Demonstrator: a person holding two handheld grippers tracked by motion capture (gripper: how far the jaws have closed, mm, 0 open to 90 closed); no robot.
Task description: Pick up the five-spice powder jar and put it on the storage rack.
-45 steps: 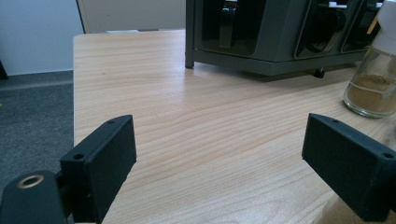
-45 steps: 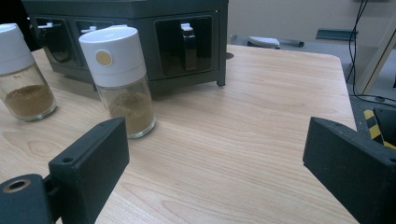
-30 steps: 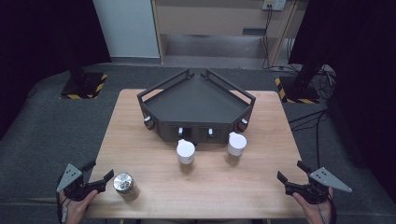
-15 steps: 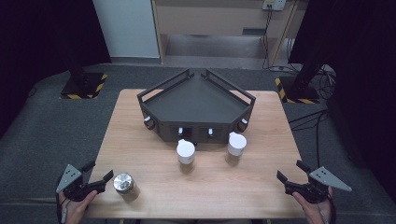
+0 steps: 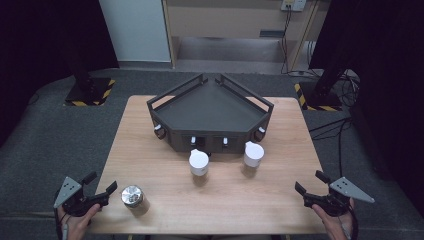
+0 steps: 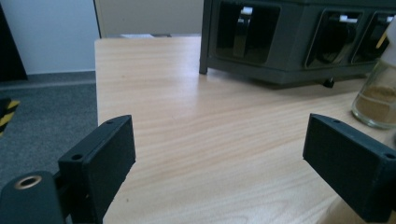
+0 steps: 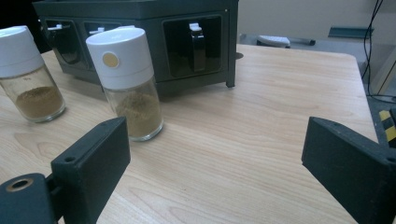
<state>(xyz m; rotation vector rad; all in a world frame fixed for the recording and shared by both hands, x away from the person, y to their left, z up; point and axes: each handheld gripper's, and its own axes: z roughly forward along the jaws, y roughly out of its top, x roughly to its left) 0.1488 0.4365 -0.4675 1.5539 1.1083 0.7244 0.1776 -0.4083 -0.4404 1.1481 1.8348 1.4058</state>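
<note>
A dark angular rack [image 5: 210, 107] stands at the back middle of the wooden table [image 5: 150, 145]. In front of it are two white-capped spice jars [image 5: 198, 162] [image 5: 253, 154] holding brown powder. A silver-lidded jar [image 5: 132, 196] stands near the front left. My left gripper [image 5: 102, 182] is open just left of that jar, apart from it, with nothing between its jaws [image 6: 224, 158]. My right gripper [image 5: 309, 182] is open at the front right, and it too is empty [image 7: 215, 158]. In the right gripper view the nearer jar [image 7: 128, 84] stands ahead to the left, the other jar [image 7: 28, 74] farther left.
The rack's front face [image 6: 299, 42] has several open slots with metal clips. A jar's glass base [image 6: 376, 98] shows at the right edge of the left gripper view. Grey carpet [image 5: 60, 135] surrounds the table, and stands with yellow-black feet [image 5: 90, 92] sit behind it.
</note>
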